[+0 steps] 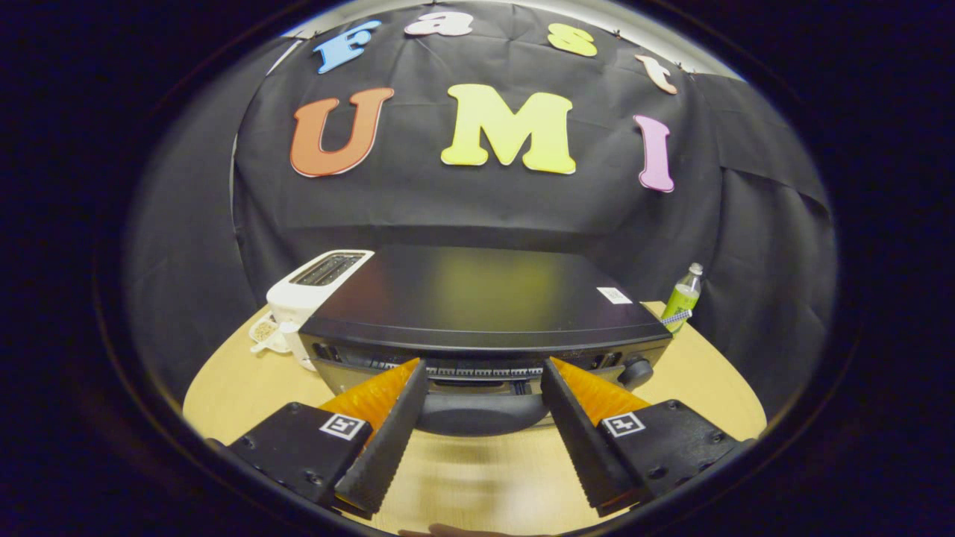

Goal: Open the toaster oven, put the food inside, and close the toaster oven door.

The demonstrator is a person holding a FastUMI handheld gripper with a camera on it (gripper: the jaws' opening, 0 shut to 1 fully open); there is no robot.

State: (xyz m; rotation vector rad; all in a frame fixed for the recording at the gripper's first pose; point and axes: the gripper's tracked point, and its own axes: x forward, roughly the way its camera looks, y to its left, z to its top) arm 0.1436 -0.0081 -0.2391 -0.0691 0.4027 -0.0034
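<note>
Staged demo booth, not a real kitchen: black cloth wall [477,209] draped behind a light wood tabletop [246,380]. Kitchen props on it: black toaster oven [485,306], white slot toaster [313,287], small dish [267,332], green bottle [683,298].

No readable text. White sticker [614,295] on toaster oven [477,298] top, print too small to read. Square black-and-white marker [342,426] on each side of gripper [483,373], pattern only, no words. Bottle [683,298] label illegible.
</note>
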